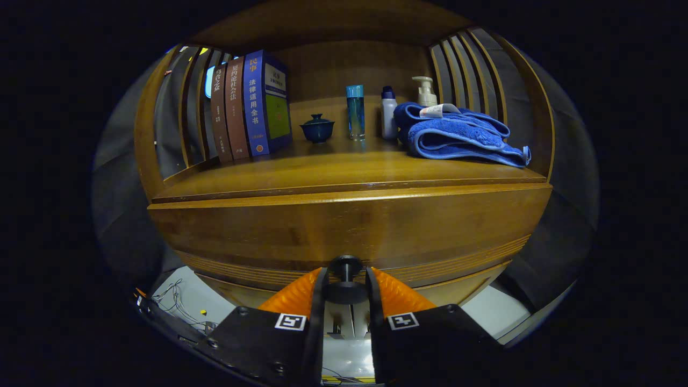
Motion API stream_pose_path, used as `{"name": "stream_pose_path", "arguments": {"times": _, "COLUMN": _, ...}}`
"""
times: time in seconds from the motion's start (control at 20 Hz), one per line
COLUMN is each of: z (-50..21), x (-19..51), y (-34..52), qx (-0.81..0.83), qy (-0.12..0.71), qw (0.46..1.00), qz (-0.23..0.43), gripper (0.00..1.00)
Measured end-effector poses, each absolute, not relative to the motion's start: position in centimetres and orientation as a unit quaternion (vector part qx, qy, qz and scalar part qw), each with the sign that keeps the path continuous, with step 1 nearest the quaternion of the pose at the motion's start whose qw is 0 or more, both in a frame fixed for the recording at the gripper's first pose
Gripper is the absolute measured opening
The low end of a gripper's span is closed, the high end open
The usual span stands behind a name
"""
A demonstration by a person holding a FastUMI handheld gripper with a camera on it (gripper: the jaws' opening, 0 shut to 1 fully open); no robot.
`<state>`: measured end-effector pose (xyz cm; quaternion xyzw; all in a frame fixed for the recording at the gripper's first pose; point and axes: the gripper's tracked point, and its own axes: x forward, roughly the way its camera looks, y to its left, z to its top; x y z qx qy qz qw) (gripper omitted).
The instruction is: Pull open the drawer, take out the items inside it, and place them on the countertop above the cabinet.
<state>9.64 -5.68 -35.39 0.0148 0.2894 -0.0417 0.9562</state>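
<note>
A wooden cabinet faces me, its drawer front (344,226) spanning the width just below the countertop (344,169). A dark round knob (345,279) sticks out from the lower middle of the drawer front. My gripper (345,287) is shut on that knob, one finger pressing each side of it. The drawer's inside is hidden behind its front panel.
On the countertop stand three upright books (250,105) at the left, a small dark lidded cup (317,129), a blue tube bottle (355,112), a white bottle (389,113), a pump bottle (426,92) and a folded blue towel (459,137). Slatted wooden sides flank the countertop. A pale floor with cables (180,301) lies below.
</note>
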Motion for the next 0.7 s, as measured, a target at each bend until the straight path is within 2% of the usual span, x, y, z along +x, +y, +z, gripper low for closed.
{"name": "stream_pose_path", "arguments": {"times": 0.15, "z": -35.2, "x": 9.7, "y": -5.7, "qx": 0.010, "qy": 0.291, "qw": 0.956, "qz": -0.043, "gripper": 0.41}}
{"name": "stream_pose_path", "arguments": {"times": 0.2, "z": -35.4, "x": 9.6, "y": -5.8, "qx": 0.011, "qy": 0.294, "qw": 0.955, "qz": -0.044, "gripper": 0.27}}
{"name": "stream_pose_path", "arguments": {"times": 0.45, "z": -35.3, "x": 9.1, "y": -5.7, "qx": 0.013, "qy": 0.311, "qw": 0.949, "qz": -0.041, "gripper": 0.27}}
{"name": "stream_pose_path", "arguments": {"times": 0.7, "z": -34.8, "x": 5.5, "y": -5.4, "qx": 0.009, "qy": 0.317, "qw": 0.947, "qz": -0.042, "gripper": 0.27}}
